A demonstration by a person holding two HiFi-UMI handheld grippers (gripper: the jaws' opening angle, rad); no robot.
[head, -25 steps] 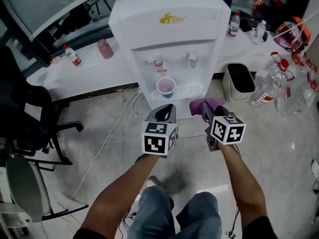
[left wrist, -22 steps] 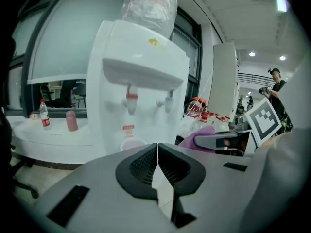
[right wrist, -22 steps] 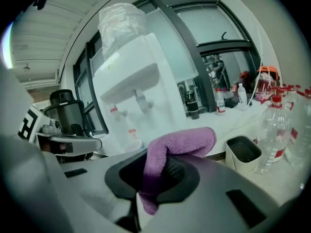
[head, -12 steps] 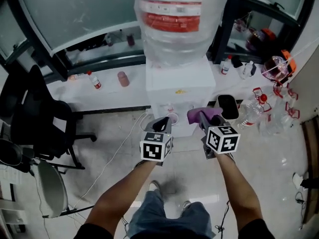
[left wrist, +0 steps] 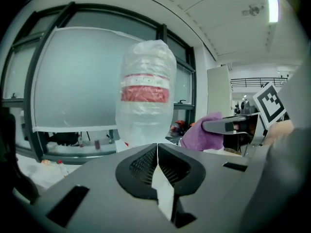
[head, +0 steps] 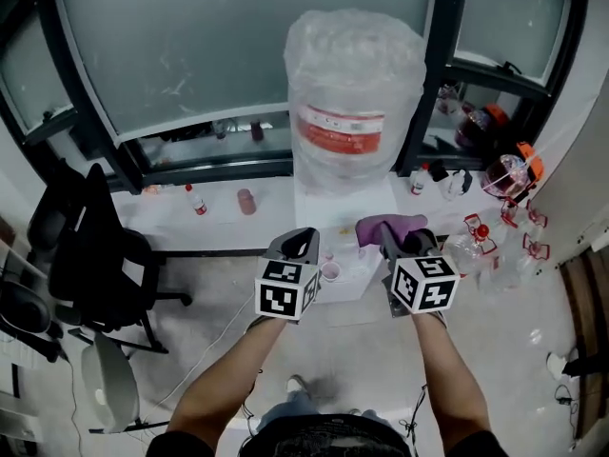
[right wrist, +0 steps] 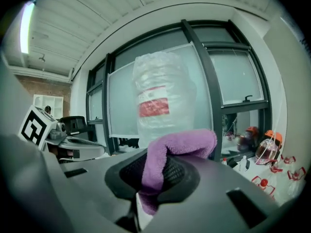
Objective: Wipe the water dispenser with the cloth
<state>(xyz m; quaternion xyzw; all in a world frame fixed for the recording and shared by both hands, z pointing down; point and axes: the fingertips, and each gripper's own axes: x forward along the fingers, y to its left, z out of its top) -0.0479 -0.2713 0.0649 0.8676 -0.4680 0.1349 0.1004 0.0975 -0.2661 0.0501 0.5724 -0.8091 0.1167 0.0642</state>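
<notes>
Right gripper [head: 390, 238] pinches cloth [head: 411, 223]; left gripper [head: 304, 239] jaws pressed together, empty. Dispenser [head: 324, 208] at 12 o'clock. Risk: wiping may topple cup [head: 331, 271].

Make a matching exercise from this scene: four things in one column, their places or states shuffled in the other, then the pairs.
1 purple fuzzy cloth
2 left gripper
3 big plastic-wrapped water jug with red label
4 black office chair

A fingers shut, nothing between them
B standing on the white water dispenser
C off to the person's left
D clamped in the right gripper

Pairs: 1-D, 2-A, 3-B, 4-C.
</notes>
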